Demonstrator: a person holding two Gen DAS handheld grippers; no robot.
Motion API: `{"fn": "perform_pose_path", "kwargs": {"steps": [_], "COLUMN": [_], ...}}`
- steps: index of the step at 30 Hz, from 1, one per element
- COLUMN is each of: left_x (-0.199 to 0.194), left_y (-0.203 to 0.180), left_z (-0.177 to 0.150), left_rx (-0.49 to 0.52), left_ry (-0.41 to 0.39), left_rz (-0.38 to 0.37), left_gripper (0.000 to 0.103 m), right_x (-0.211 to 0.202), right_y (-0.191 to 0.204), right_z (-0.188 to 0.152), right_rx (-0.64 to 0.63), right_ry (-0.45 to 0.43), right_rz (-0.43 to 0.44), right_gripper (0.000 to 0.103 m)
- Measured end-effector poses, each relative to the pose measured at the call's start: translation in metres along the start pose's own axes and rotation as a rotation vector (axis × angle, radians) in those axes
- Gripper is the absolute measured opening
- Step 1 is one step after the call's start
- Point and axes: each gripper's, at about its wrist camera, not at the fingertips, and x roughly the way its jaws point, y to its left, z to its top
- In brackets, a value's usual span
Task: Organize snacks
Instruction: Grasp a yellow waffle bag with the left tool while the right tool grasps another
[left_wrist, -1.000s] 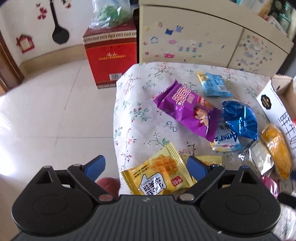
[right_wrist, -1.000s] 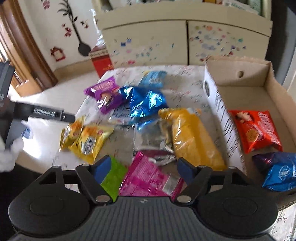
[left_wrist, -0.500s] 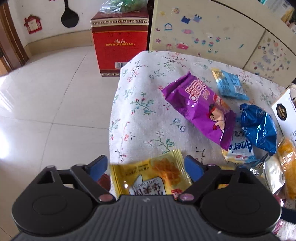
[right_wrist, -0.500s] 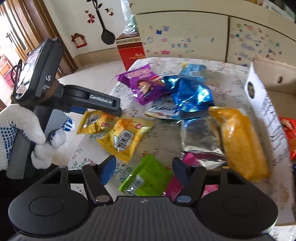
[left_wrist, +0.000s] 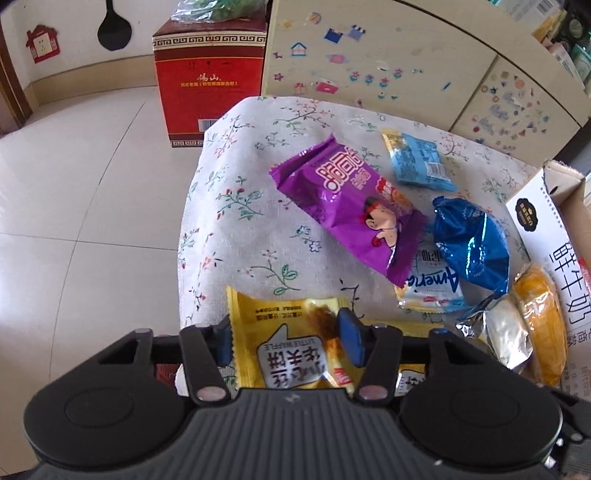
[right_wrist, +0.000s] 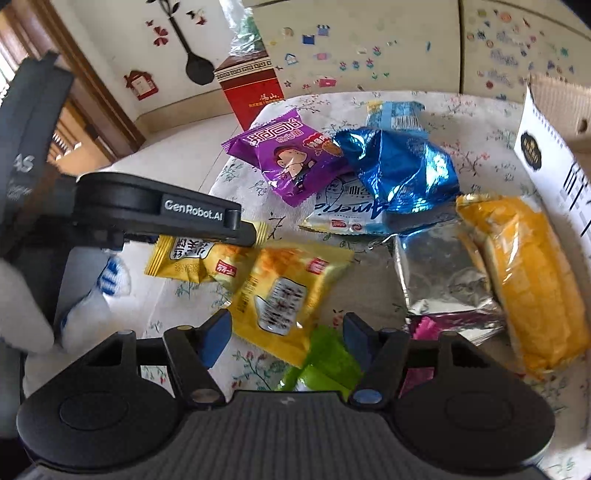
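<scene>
In the left wrist view my left gripper (left_wrist: 286, 338) points down at a yellow waffle packet (left_wrist: 284, 343) by the table's near-left corner. Its jaws are closing, and the blue pads (left_wrist: 351, 338) touch the packet's two side edges. The right wrist view shows the same left gripper (right_wrist: 240, 225) over that packet (right_wrist: 184, 258), which looks bunched. My right gripper (right_wrist: 286, 341) hovers open above a second yellow packet (right_wrist: 284, 295) and a green packet (right_wrist: 325, 362), its pads touching neither. A cardboard box (right_wrist: 543, 147) stands at the right.
On the floral cloth (left_wrist: 240, 184) lie a purple packet (left_wrist: 351, 206), blue foil bag (left_wrist: 469, 240), light blue packet (left_wrist: 417, 162), silver packet (right_wrist: 443, 273) and orange bread bag (right_wrist: 528, 277). A red carton (left_wrist: 210, 74) stands on the floor. A gloved hand (right_wrist: 92, 295) holds the left gripper.
The left jaws have narrowed onto the yellow waffle packet as the gripper sank closer. The right gripper has slid left from the pink packet to the second yellow packet, its jaws narrower.
</scene>
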Motion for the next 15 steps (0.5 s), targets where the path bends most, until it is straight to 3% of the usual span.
{"fn": "perform_pose_path", "kwargs": {"steps": [10,15], "left_x": [0.000,0.001], "left_y": [0.000,-0.007], "left_z": [-0.002,-0.005], "left_rx": [-0.008,0.012], "left_ry": [-0.005,-0.007], "left_rz": [0.000,-0.006], "left_gripper": [0.053,0.054], "right_x": [0.011,0.016], "right_y": [0.003,0.012], "right_z": [0.010,0.009], "right_rx": [0.063,-0.016], "right_ry": [-0.032,-0.049], "right_rz": [-0.037,-0.108], "right_gripper": [0.077,0.072]}}
